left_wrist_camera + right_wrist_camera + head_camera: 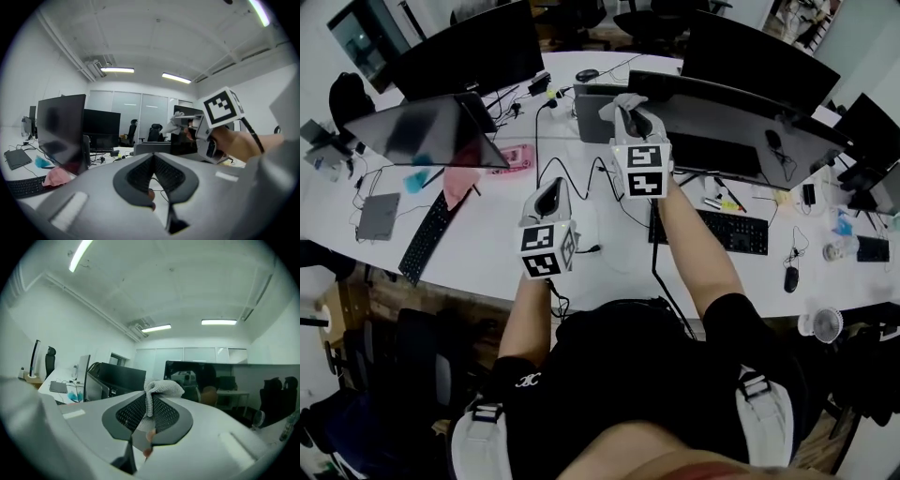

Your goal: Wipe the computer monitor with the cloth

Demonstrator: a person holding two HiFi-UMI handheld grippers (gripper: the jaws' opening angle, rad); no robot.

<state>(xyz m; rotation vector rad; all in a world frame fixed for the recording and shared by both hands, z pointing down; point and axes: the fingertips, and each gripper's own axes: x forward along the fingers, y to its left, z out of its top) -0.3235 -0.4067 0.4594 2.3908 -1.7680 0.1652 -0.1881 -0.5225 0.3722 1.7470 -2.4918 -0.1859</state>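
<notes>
Near the upper middle of the head view, the right tool (628, 108) was raised to the top edge of the wide dark monitor (741, 131), its jaws clamped on a small pale grey cloth (161, 387). The right gripper view showed the cloth pinched by a narrow fold between the jaws, with a bunched knob of fabric standing clear above the tips. The glossy screen lay just beyond it, in the right half of that view. Whether the cloth already touched the screen could not be told.

Lower and further left in the head view, the left tool (548, 199) hung over the white tabletop (487, 258). Its jaws were together with nothing between them, and it was well apart from the monitor.

The cloth looked light, soft and limp, with a knitted surface, so it would probably drag and fold rather than push. Only the bunch beyond the tips could do the wiping, and the deep pinch on the fold seemed a sound hold. The monitor was likely stiff but thin and easily marked, so pressure should be gentle and the hard jaw tips kept off the panel.
</notes>
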